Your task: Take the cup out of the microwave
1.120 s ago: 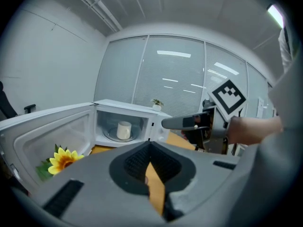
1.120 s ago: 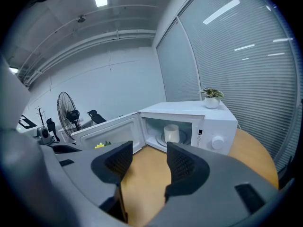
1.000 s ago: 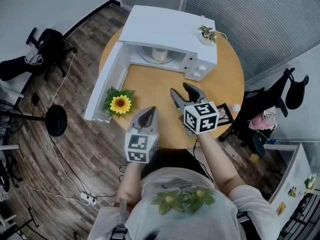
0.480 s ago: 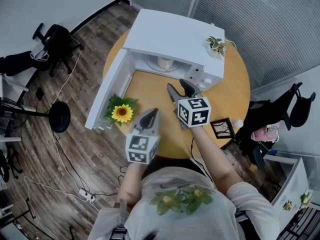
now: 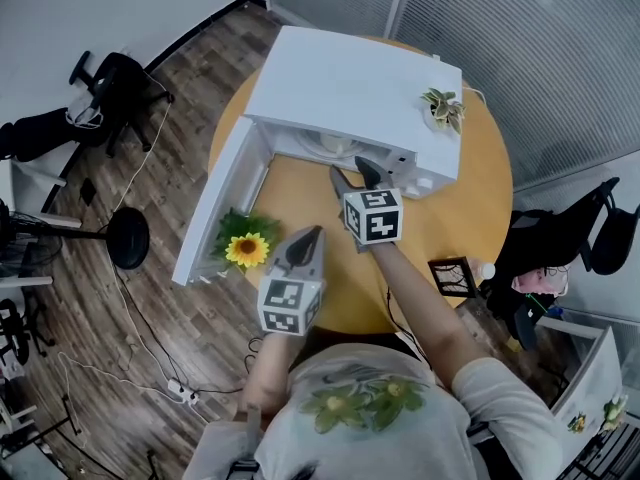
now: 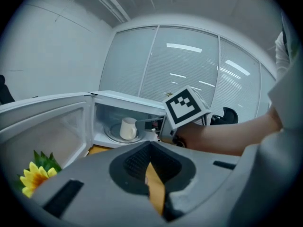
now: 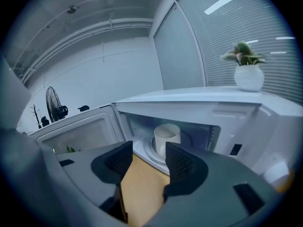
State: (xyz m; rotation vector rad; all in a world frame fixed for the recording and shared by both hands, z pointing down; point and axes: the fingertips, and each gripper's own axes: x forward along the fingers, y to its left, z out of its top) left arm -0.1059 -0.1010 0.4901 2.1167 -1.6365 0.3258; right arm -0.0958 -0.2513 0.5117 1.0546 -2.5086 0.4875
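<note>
Cup (image 7: 166, 136) in microwave (image 7: 199, 100) beyond right gripper (image 7: 147, 151); jaws apart.

Microwave (image 5: 350, 78) mouth is open w/ the door (image 5: 215, 208) standing wide out to the left, so the way in from the front is clear over a bare strip of table (image 5: 300, 183). The right gripper (image 5: 349, 169), jaws apart, sits just before that mouth. Inside, only the cup (image 7: 166, 137) stands on the glass plate (image 7: 146, 148), w/ room btwn it and both side walls, less above. On the left, door & sunflower (image 5: 246, 250) crowd the table edge near the left gripper (image 6: 150, 148), jaws together, and the person's forearm (image 6: 227, 136) crosses its line to the microwave's right half.
</note>
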